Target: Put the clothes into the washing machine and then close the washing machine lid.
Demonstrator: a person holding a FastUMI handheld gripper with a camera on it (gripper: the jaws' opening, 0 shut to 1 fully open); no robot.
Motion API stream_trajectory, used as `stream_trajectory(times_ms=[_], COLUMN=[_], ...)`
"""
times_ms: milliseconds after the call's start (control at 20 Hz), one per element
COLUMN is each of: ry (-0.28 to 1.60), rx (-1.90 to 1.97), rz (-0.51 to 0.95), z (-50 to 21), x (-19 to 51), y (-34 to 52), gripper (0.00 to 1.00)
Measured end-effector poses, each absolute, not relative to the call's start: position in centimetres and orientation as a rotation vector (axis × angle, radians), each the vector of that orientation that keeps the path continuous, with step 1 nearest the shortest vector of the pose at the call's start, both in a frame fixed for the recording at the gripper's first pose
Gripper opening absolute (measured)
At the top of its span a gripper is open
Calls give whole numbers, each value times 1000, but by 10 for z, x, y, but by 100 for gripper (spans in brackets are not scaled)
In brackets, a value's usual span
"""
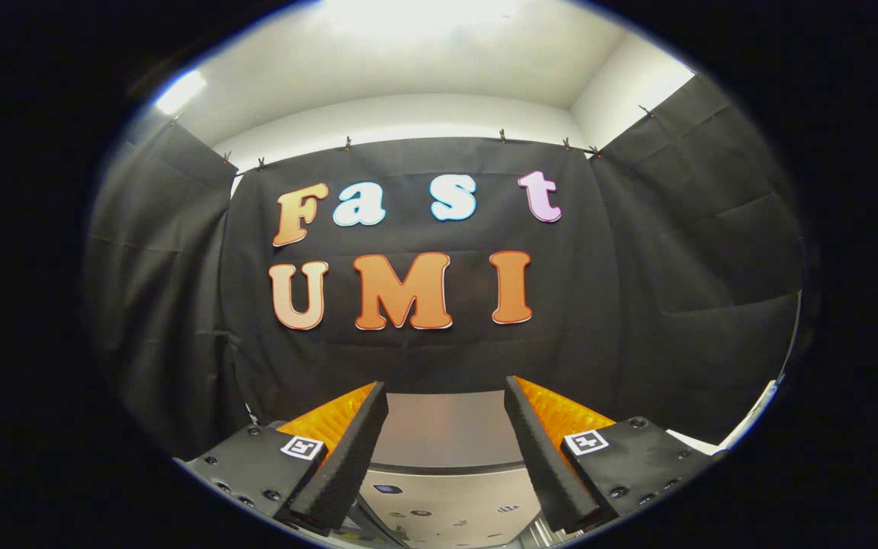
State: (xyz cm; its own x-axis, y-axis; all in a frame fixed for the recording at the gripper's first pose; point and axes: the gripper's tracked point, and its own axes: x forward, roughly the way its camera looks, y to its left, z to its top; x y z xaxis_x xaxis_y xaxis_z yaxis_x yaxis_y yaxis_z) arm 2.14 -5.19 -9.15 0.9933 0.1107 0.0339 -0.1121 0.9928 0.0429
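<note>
Here your gripper (445, 408) is held level, its fingers spread apart with nothing between them, aimed at the booth's cloth wall. Between and below the fingers lies the washing machine (443, 488): a flat pale top with a panel of small controls nearest you. That top looks shut, though from this low angle you cannot be sure the lid (439, 431) is down, and no clothes are in sight. The scene fits either a closed machine awaiting its load or one already loaded and closed. For whichever step is in hand, tilt the gripper downward so the lid's edge is in plain sight, and keep the fingers wide until they frame what you mean to take.
</note>
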Motion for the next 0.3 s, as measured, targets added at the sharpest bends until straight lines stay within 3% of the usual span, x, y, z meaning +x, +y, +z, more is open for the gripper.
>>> stream_trajectory(times_ms=[300], ry=[-51], rx=[45], rz=[106], z=[-100], x=[-14], y=[-69], gripper=[97])
